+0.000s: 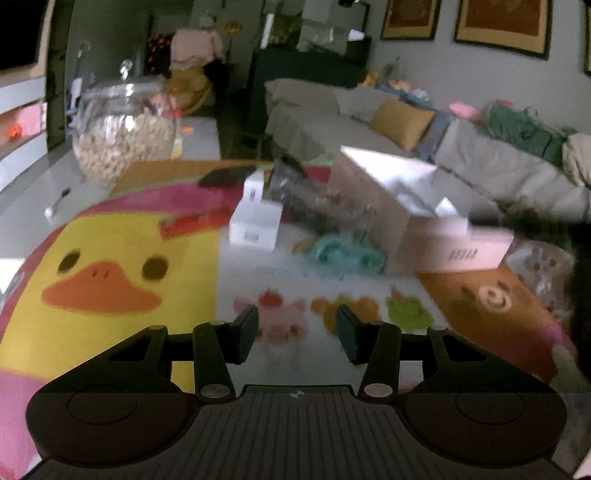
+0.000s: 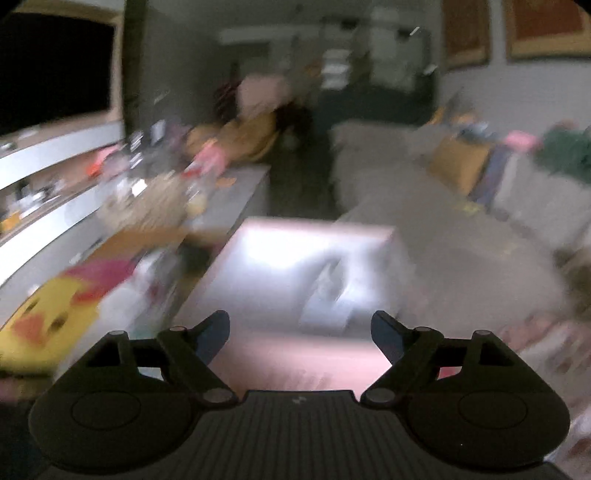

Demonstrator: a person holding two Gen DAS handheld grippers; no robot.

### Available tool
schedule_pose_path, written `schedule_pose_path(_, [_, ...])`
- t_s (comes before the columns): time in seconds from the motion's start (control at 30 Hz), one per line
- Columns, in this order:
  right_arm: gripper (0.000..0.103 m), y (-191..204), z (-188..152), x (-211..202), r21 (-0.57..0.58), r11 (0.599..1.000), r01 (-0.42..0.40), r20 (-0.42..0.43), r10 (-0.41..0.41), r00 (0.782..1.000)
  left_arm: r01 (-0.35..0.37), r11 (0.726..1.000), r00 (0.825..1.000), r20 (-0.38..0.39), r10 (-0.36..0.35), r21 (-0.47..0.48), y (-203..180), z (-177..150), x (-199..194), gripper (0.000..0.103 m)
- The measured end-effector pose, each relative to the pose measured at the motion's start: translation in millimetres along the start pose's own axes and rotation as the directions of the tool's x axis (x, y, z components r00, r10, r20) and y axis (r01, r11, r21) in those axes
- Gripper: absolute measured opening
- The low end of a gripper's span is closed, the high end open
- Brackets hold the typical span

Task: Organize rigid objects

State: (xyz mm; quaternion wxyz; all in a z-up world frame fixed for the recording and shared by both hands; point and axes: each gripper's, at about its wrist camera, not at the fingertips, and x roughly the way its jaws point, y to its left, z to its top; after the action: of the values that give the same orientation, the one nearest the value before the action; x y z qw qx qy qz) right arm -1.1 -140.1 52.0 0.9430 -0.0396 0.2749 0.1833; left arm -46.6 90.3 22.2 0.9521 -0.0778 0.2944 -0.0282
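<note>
My landmark is the big white box [image 1: 399, 206] sitting on the cartoon play mat [image 1: 122, 258]; the mat shows a yellow duck face at left and small animals on a pale panel.

Far left of the box, beyond the mat's edge, a glass jar [image 1: 123, 136] of pale snacks stands on a grey surface, with a spoon [image 1: 55, 206] lying near it. Closer in, a flat red pack [image 1: 195, 225] lies on the mat. Just left of the box sits a small white box [image 1: 255, 221], long axis running away from my left camera, a dark flat thing [image 1: 227, 175] beyond it. Between the small box and the big one there's a blurred clear bundle [image 1: 314, 206], too smeared to name, and a teal toy [image 1: 343, 251] in front of the big box.

The big box's long axis runs from the far left toward the near right. Right of and behind it: a grey sofa [image 1: 498, 170] with a mustard cushion [image 1: 400, 123], and framed pictures [image 1: 502, 22] on the wall.

My left gripper [image 1: 297, 334] hovers over the mat, jaws apart, nothing between them. My right gripper [image 2: 300, 332] is over the big box, jaws wide apart, empty; that view is badly blurred.
</note>
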Motion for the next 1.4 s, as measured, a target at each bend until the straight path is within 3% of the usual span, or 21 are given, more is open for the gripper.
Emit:
schedule_pose_path(0.07, [0.084, 5, -16, -1, -0.018, 0.999, -0.034, -0.024, 0.034, 0.999, 0.015, 1.000, 0.999, 0.036, -0.015, 0.012, -1, 7, 2, 0.051])
schedule_pose_path(0.17, [0.084, 11, -31, -4, -0.074, 0.996, -0.044, -0.043, 0.041, 0.998, -0.042, 0.999, 0.996, 0.077, 0.039, 0.034, 2, 26, 14, 0.051])
schedule_pose_path(0.27, [0.084, 18, -41, 1, -0.092, 0.994, -0.061, -0.064, 0.055, 0.996, -0.131, 0.991, 0.990, 0.049, 0.129, 0.038, 10, 51, 37, 0.051])
schedule_pose_path(0.37, [0.084, 20, -44, 5, -0.097, 0.993, -0.069, -0.078, 0.062, 0.995, -0.152, 0.986, 0.988, 0.009, 0.152, 0.065, 13, 67, 59, 0.051])
schedule_pose_path(0.5, [0.084, 14, -43, 9, -0.069, 0.993, -0.093, -0.090, 0.087, 0.992, -0.149, 0.985, 0.986, -0.058, 0.154, 0.092, 15, 76, 87, 0.051])
schedule_pose_path(0.53, [0.084, 13, -44, 10, -0.064, 0.993, -0.094, -0.093, 0.088, 0.992, -0.153, 0.984, 0.985, -0.072, 0.159, 0.092, 16, 76, 93, 0.056])
schedule_pose_path(0.7, [0.084, 15, -46, 13, -0.060, 0.993, -0.106, -0.099, 0.099, 0.990, -0.151, 0.986, 0.978, -0.137, 0.160, 0.074, 17, 76, 118, 0.053])
schedule_pose_path(0.8, [0.084, 15, -46, 13, -0.058, 0.992, -0.109, -0.103, 0.102, 0.989, -0.164, 0.982, 0.976, -0.128, 0.174, 0.089, 14, 75, 123, 0.053])
schedule_pose_path(1.07, [0.084, 14, -46, 15, -0.049, 0.993, -0.106, -0.119, 0.100, 0.988, -0.132, 0.985, 0.986, -0.089, 0.143, 0.114, 10, 61, 105, 0.050])
schedule_pose_path(1.4, [0.084, 25, -42, 18, -0.097, 0.989, -0.109, -0.141, 0.095, 0.985, -0.108, 0.994, 0.990, -0.093, 0.110, 0.019, 35, 9, 15, 0.050])
